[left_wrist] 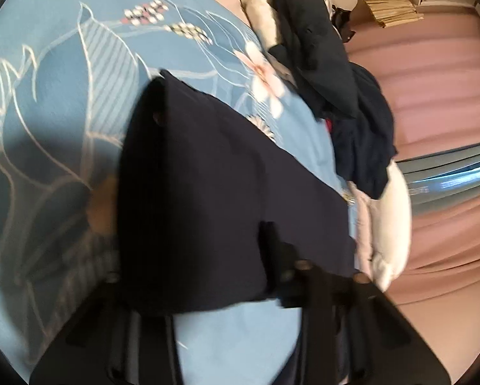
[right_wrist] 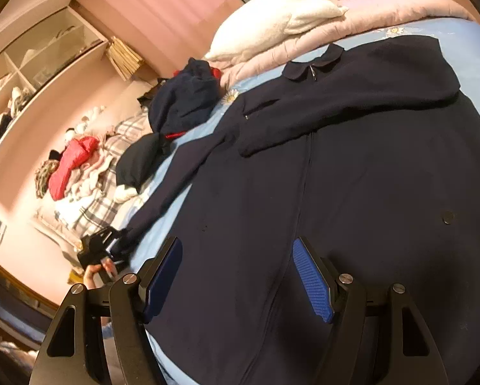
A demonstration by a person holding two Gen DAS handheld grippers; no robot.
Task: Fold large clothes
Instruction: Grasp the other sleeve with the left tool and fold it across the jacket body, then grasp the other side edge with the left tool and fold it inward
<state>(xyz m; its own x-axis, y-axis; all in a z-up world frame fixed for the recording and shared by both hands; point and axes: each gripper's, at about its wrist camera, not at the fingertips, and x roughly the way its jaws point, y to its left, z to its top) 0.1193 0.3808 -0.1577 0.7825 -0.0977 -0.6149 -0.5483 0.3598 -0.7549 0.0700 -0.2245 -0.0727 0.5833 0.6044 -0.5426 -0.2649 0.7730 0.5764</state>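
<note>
A large dark navy zip jacket (right_wrist: 352,176) lies spread on the blue floral bedsheet (right_wrist: 163,173), collar toward the pillows. One sleeve is folded across its chest. The other sleeve (right_wrist: 182,176) stretches out to the left. My left gripper (right_wrist: 103,247) is shut on that sleeve's cuff at the bed's edge. In the left wrist view the sleeve (left_wrist: 223,192) fills the middle, clamped between my left gripper (left_wrist: 207,250) fingers. My right gripper (right_wrist: 236,276) is open, its blue pads (right_wrist: 313,279) hovering over the jacket's lower front, holding nothing.
Crumpled dark clothes (right_wrist: 182,99) lie beside the jacket. A white pillow (right_wrist: 281,12) and a pink quilt (right_wrist: 384,6) sit at the head of the bed. A heap of plaid, red and white clothes (right_wrist: 79,166) lies by the pink wall. Shelves (right_wrist: 47,54) hang above.
</note>
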